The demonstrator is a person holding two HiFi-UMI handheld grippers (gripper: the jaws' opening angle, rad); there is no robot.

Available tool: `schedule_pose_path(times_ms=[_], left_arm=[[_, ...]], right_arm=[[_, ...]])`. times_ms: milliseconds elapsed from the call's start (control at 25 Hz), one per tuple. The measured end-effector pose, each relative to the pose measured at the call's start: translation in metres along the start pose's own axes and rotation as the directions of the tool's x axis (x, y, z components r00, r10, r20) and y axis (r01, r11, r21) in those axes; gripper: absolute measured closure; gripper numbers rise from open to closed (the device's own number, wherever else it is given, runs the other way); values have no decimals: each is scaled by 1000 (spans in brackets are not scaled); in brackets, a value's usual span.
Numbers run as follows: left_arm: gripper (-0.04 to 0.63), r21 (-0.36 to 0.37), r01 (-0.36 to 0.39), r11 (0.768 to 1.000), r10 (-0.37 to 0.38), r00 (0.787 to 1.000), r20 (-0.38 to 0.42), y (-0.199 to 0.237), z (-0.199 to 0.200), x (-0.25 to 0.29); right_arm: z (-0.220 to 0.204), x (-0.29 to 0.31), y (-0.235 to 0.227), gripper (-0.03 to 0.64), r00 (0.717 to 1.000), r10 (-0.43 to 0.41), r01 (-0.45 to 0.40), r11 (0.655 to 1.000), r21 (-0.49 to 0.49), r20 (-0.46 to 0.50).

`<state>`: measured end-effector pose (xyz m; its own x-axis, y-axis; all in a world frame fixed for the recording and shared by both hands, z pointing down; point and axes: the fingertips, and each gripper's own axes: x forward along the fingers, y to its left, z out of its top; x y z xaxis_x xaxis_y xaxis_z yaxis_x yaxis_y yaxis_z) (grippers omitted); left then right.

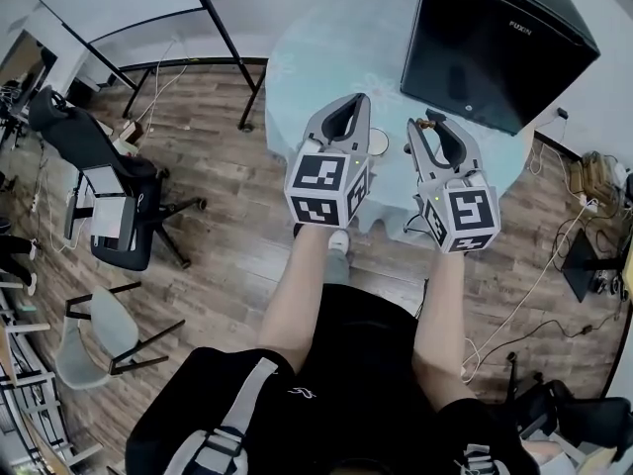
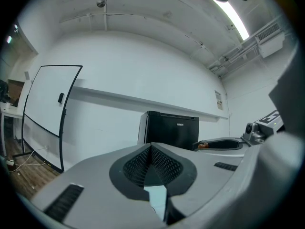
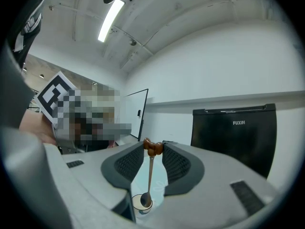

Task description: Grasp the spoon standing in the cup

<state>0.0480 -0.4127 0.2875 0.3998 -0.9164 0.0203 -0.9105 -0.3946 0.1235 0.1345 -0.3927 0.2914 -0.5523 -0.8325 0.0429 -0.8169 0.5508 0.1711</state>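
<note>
My right gripper (image 3: 153, 147) has its fingers clamped on the knobbed top of the slim brown spoon (image 3: 149, 175), which hangs toward six o'clock, bowl at the mouth of the small white cup (image 3: 141, 205) on the pale blue tabletop (image 1: 297, 72), while my left gripper (image 2: 151, 146), at its nine o'clock, holds its fingers pressed together.

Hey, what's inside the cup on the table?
The spoon, its brown top pinched by the right gripper, has its bowl over the mouth of the cup, hiding part of the pale inside. In it or just above, I can't tell.
</note>
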Motion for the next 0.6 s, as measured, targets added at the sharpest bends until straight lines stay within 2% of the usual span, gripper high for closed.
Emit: schedule_pose_path(times_ms=[600], left_arm=[[594, 8, -7, 1000, 7, 1000, -3, 3, 1, -2]], right_arm=[[2, 1, 2, 489, 1000, 3, -3, 1000, -6, 4]])
